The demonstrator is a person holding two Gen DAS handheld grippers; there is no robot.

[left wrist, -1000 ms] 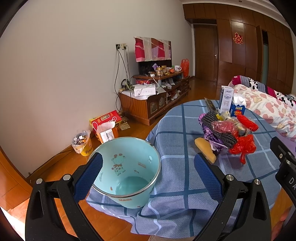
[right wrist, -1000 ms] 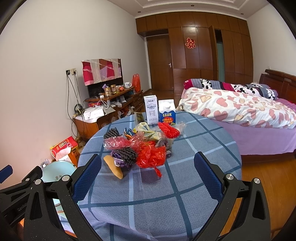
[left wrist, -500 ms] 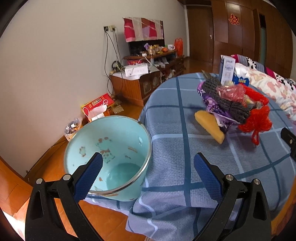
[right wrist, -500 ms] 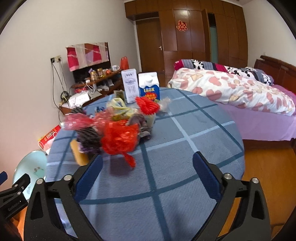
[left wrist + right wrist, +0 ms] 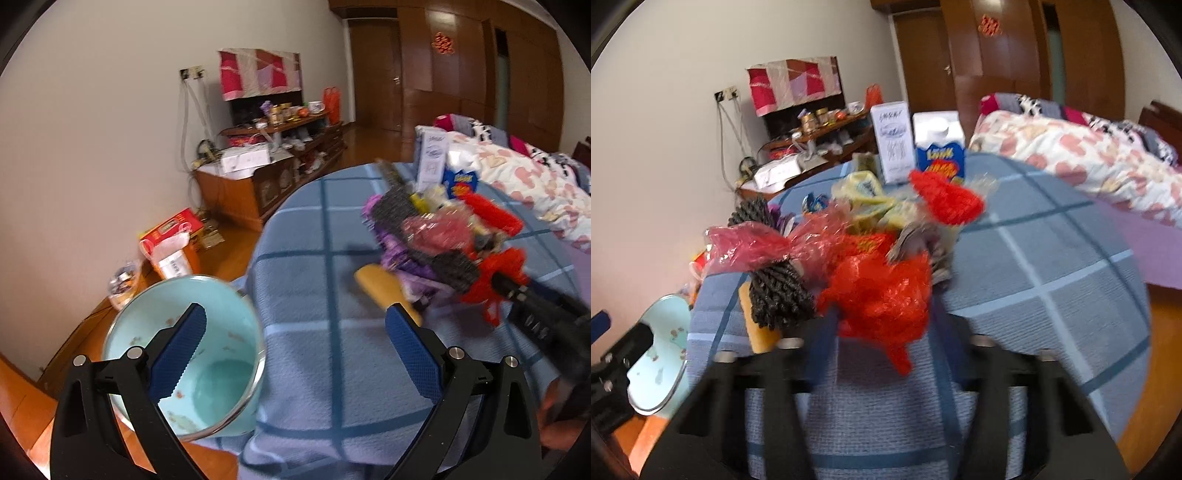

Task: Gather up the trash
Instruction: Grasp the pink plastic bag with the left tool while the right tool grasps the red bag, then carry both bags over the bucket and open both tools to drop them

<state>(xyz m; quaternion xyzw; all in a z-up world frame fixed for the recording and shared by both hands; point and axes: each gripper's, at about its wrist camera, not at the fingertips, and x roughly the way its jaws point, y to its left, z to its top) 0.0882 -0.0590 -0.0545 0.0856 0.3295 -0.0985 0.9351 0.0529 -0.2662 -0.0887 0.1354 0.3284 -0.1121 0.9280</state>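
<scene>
A pile of trash lies on the round blue checked table (image 5: 325,280): red plastic netting (image 5: 882,291), pink cellophane (image 5: 753,247), dark braided pieces (image 5: 775,295), purple wrappers (image 5: 395,254) and a yellow piece (image 5: 384,291). My right gripper (image 5: 882,317) is blurred and its fingers stand close on either side of the red netting. My left gripper (image 5: 295,347) is open and empty; its left finger sits over a light-blue bin (image 5: 192,354) at the table edge. The right gripper also shows in the left wrist view (image 5: 502,284) at the red netting (image 5: 502,269).
Two cartons (image 5: 919,147) stand at the far side of the table. A bed (image 5: 1089,155) with a heart-print cover is on the right. A wooden cabinet (image 5: 258,177) and boxes (image 5: 173,236) stand by the wall on the left.
My right gripper has moved forward to the red netting and its fingers have closed in from wide open. The left gripper has shifted slightly and stays open over the bin.
</scene>
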